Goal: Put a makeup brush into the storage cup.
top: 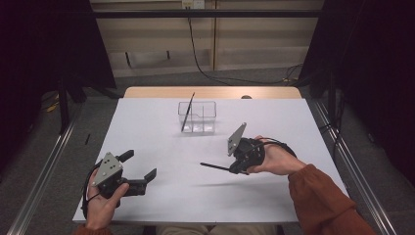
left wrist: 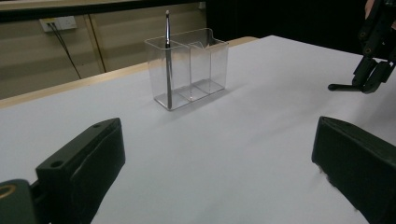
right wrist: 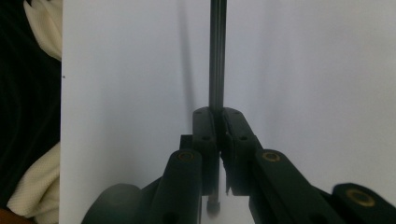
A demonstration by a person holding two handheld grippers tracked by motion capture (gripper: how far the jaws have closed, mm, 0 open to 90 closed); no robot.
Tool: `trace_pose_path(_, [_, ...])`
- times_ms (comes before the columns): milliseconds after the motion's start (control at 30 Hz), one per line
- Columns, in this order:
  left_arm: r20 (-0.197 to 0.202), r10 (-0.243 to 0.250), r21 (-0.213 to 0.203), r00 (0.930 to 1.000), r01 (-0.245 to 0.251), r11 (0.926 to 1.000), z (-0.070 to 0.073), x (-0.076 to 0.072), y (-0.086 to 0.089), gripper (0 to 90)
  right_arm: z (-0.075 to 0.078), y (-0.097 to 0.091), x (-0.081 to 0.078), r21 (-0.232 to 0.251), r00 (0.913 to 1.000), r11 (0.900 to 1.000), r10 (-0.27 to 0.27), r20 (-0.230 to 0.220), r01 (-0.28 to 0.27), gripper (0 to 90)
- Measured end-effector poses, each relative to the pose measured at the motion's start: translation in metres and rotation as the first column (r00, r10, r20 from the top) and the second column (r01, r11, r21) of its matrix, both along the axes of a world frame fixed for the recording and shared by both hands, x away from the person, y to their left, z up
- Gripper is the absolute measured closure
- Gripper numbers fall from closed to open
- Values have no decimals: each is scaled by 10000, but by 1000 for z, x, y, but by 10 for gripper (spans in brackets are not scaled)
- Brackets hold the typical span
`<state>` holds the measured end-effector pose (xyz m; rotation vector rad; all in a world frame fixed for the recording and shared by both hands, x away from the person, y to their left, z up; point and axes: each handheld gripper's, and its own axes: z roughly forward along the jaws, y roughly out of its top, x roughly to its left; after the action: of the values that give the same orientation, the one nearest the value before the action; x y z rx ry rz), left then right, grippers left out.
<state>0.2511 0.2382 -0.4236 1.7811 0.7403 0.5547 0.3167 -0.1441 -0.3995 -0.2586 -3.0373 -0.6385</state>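
Note:
A clear plastic divided holder (top: pixel 200 119) stands at the back middle of the white table (top: pixel 147 127). A thin dark stick (top: pixel 188 111) leans in its left compartment. In the left gripper view the holder (left wrist: pixel 205 65) and that stick (left wrist: pixel 168 60) stand ahead. My right gripper (top: pixel 238 169) is right of centre, shut on a second thin dark stick (top: pixel 214 167) that pokes out to the left above the table. The right gripper view shows the jaws (right wrist: pixel 219 114) pinching this stick (right wrist: pixel 217 56). My left gripper (top: pixel 139 165) rests at the front left, open and holding nothing (left wrist: pixel 219 135).
A wooden strip (top: pixel 210 92) runs along the table's far edge. Cables (top: pixel 210 73) trail over the floor behind it, and metal rails (top: pixel 44 166) flank both sides. The right gripper (left wrist: pixel 369 79) shows at the right edge of the left gripper view.

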Motion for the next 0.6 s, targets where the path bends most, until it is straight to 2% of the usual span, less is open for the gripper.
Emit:
trace_pose_path(300, [-98,-357,640,9993,363,9973,10,3,-7,26,-3,6,0,-716,9991,9967,358,-216,-373,846])
trace_pose_path(400, [-266,-424,633,9987,440,9970,11,5,-6,27,-5,7,0,-900,9987,9949,424,-291,-449,846])
trace_pose_path(467, [-388,-439,800,9983,469,9957,11,6,-6,27,-7,9,-1,-1054,9986,9934,412,-346,-446,846])
trace_pose_path(600, [-454,-515,994,9976,558,9935,15,10,-9,27,-8,11,-2,-1112,9977,9920,567,-369,-605,846])
